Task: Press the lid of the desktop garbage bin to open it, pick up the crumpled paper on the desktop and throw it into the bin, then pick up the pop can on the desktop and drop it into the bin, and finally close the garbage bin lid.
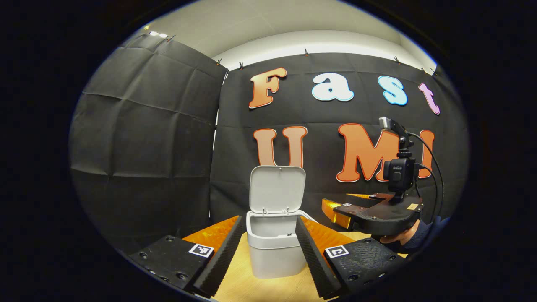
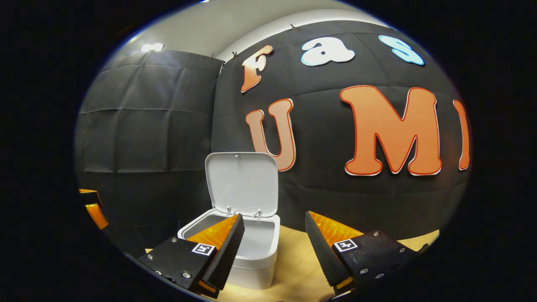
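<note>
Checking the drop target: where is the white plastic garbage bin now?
The white plastic garbage bin stands on the wooden desktop before the black cloth wall, its lid raised upright; in the left gripper view it sits centred between the left gripper fingers.

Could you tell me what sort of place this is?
Probably a small recording booth: black cloth walls clipped up around a wooden table, on which a small white bin stands with its lid up.
</note>
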### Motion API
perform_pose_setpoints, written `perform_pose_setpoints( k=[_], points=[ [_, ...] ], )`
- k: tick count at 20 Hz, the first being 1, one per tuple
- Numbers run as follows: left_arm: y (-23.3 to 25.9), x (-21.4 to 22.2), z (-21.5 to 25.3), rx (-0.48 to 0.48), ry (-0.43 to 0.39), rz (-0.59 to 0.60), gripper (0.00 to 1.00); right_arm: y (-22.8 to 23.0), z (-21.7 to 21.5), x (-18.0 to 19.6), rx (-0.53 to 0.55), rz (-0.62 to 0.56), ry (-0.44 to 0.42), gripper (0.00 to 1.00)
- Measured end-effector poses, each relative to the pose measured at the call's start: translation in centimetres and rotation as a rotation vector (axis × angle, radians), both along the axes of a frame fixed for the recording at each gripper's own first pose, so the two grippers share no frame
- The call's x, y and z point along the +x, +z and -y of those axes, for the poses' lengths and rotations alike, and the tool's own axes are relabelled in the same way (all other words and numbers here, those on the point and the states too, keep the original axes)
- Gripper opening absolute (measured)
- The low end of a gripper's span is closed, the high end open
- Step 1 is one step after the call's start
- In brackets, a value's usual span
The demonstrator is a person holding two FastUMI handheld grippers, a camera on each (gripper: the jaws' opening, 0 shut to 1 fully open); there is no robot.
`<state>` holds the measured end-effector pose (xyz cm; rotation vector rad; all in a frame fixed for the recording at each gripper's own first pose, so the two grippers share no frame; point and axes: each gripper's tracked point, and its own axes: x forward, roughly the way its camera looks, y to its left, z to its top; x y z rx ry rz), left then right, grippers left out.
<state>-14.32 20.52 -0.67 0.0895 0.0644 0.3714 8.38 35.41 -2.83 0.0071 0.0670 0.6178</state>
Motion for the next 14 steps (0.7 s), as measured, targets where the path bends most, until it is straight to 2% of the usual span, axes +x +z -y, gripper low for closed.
perform_pose_setpoints(
  k=[7, 12, 14],
  points=[
    [-1.4, 2.1, 3.4, -0.003, -0.084, -0.024, 0.82, 1.2, 6.0, -0.9, 0.024, 0.020, -0.083, 0.87],
    [-2.6, 4.5, 7.8, -0.038, -0.204, -0.029, 0.81, 1.4, 11.1, -1.2, 0.035, 0.018, -0.171, 0.87],
    [-2.9, 5.6, 9.5, -0.038, -0.245, -0.030, 0.84, 1.5, 13.4, -1.4, 0.037, 0.019, -0.212, 0.87]
  ],
)
